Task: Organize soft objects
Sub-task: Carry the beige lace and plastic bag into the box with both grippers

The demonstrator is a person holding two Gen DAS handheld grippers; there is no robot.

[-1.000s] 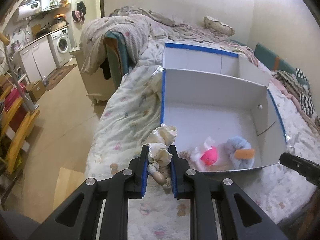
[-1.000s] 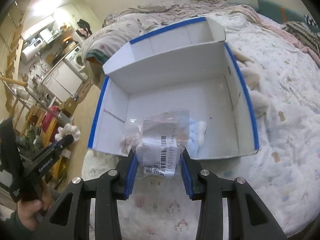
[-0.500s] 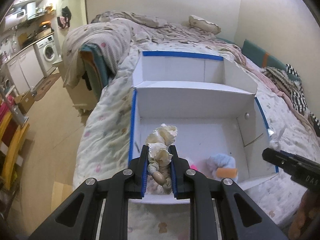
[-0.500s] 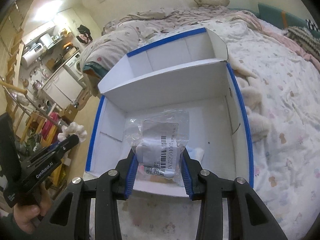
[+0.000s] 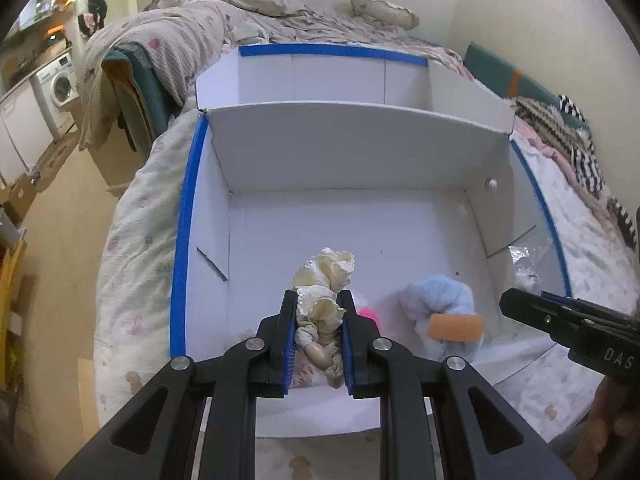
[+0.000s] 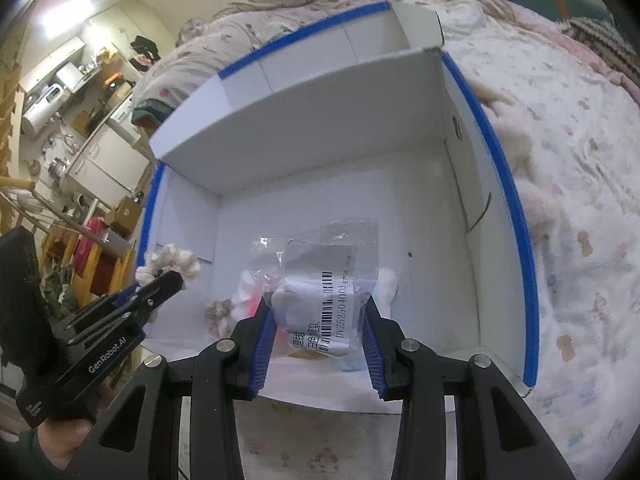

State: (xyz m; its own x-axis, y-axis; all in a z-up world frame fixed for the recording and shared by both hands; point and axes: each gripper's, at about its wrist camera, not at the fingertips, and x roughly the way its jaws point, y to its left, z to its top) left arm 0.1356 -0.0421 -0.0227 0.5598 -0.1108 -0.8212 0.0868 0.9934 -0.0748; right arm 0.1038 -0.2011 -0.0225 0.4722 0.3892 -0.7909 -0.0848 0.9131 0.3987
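Observation:
My left gripper is shut on a cream frilly soft doll and holds it over the near left part of a white cardboard box with blue-taped edges. My right gripper is shut on a clear plastic bag with a barcode label and holds it over the near edge of the same box. Inside the box lie a pale blue plush with an orange piece and a pink and white toy. The left gripper and its doll show in the right wrist view.
The box rests on a bed with a patterned quilt. A heap of blankets and a pillow lie at the far end. Striped cloth lies to the right. The floor and a washing machine are to the left.
Both grippers have moved forward and over the box with their loads still held. The left one came from beside the box's left front corner to above its interior.

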